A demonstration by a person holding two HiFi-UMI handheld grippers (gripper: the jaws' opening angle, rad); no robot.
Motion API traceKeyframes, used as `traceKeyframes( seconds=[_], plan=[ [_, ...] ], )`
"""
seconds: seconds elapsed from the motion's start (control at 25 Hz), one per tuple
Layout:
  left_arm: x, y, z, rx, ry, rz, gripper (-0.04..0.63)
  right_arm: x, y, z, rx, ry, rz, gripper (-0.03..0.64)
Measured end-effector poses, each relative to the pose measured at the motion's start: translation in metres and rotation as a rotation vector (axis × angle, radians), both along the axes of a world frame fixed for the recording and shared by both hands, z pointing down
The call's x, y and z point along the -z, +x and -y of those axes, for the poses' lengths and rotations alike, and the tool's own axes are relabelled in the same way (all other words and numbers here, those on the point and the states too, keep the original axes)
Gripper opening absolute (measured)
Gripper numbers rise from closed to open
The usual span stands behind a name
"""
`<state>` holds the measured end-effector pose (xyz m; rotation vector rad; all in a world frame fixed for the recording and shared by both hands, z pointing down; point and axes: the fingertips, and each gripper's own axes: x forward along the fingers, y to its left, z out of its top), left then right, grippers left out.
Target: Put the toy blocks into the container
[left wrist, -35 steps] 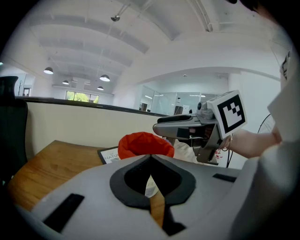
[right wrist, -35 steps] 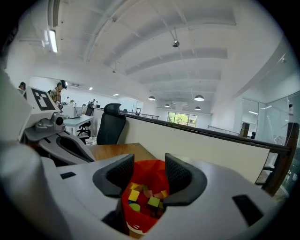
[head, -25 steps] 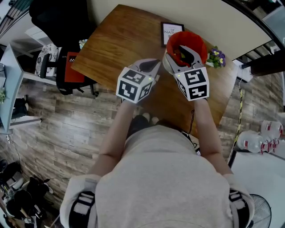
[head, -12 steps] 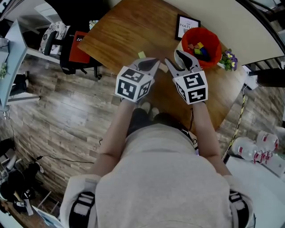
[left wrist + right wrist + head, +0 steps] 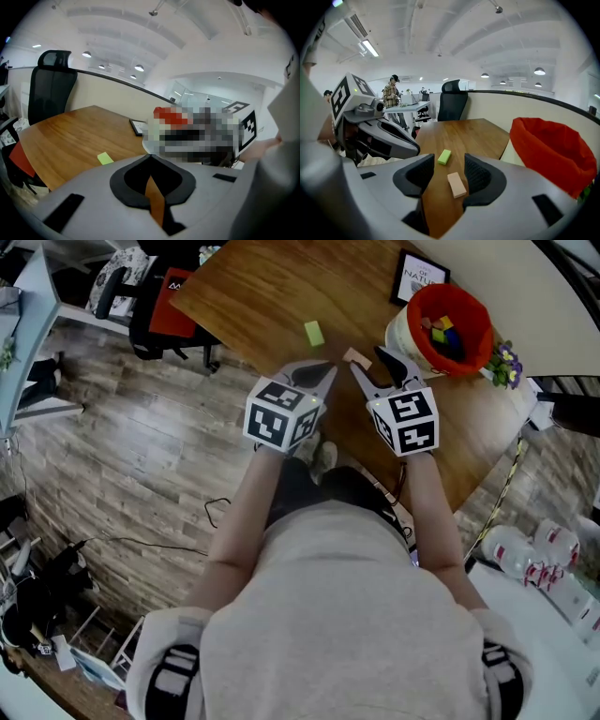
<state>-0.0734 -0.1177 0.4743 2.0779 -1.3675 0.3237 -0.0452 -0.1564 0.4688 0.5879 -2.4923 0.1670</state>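
A red-lined container (image 5: 469, 310) with several coloured blocks inside stands at the table's far right; its red wall (image 5: 553, 150) also shows in the right gripper view. A green block (image 5: 314, 332) (image 5: 444, 156) and a peach block (image 5: 357, 357) (image 5: 457, 184) lie on the wood. My right gripper (image 5: 368, 365) (image 5: 449, 162) is open, and the peach block lies on the table in line with the gap between its jaws, untouched. My left gripper (image 5: 317, 373) (image 5: 150, 157) is shut and empty, left of the peach block and nearer than the green one.
A framed picture (image 5: 419, 277) (image 5: 138, 126) stands behind the container, and a small flower pot (image 5: 506, 364) to its right. A black office chair (image 5: 141, 292) (image 5: 51, 79) is at the table's left end. The wooden table (image 5: 262, 287) ends close under both grippers.
Both grippers have come down and back toward the table's near edge. The right gripper has left the space over the red container and now hangs by the peach block.
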Motion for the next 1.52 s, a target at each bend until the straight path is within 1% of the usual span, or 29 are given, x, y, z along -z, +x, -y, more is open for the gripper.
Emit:
traceKeyframes(
  seconds=[0.36,0.68,0.92,1.08,1.2,1.36,1.52],
  plan=[
    [-0.038,0.006,-0.014,-0.003,-0.087,-0.025,0.012,-0.051,0.013,0.0,-0.028,-0.087,-0.06,0.198],
    [-0.064,0.006,-0.013,-0.027,-0.145,-0.037,0.012,-0.089,0.014,0.01,-0.089,-0.15,-0.099,0.196],
    [-0.081,0.007,-0.008,-0.038,-0.174,-0.059,0.012,-0.12,0.017,0.017,-0.114,-0.166,-0.171,0.198],
    [-0.092,0.007,-0.008,-0.051,-0.196,-0.07,0.012,-0.129,0.017,0.023,-0.148,-0.178,-0.168,0.198],
    [-0.097,0.009,-0.007,-0.07,-0.205,-0.071,0.012,-0.132,0.016,0.025,-0.152,-0.17,-0.172,0.195],
    [-0.098,0.012,-0.005,-0.104,-0.203,-0.065,0.012,-0.133,0.014,0.024,-0.151,-0.157,-0.179,0.176],
    [-0.093,0.012,-0.005,-0.118,-0.194,-0.066,0.012,-0.125,0.014,0.019,-0.152,-0.145,-0.173,0.169]
  ],
)
